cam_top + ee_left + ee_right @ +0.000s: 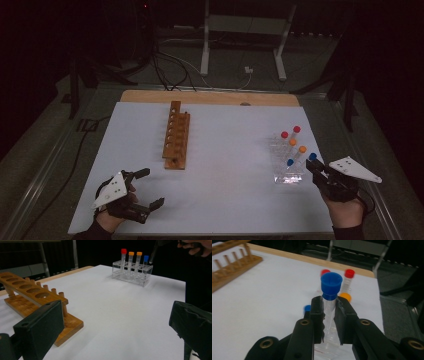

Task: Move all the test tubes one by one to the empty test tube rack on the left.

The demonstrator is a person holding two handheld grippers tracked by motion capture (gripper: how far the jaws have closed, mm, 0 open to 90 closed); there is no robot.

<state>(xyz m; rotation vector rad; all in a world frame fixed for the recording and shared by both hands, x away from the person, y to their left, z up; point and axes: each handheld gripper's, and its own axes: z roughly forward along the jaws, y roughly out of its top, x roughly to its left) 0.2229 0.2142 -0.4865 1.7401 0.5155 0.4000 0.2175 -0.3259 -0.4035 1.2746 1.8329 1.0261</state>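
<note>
My right gripper point(329, 307) is shut on a clear tube with a blue cap point(331, 283), which stands upright between the pads. In the high view that gripper point(311, 167) is at the right edge of the white mat, with the held tube point(313, 156) just right of the clear plastic rack point(287, 177). The rack holds several tubes with red point(284, 134), orange point(302, 149) and blue point(290, 162) caps. A wooden rack point(177, 140) with a row of empty holes lies at mid-left. My left gripper point(152, 187) rests open near the front left, nothing between its jaws.
The white mat point(225, 200) covers a wooden table whose far edge point(210, 97) shows behind it. In the left gripper view the wooden rack point(30, 290) is close on the left and the clear rack point(132, 276) far across the mat. Cables and a stand's legs lie on the floor beyond.
</note>
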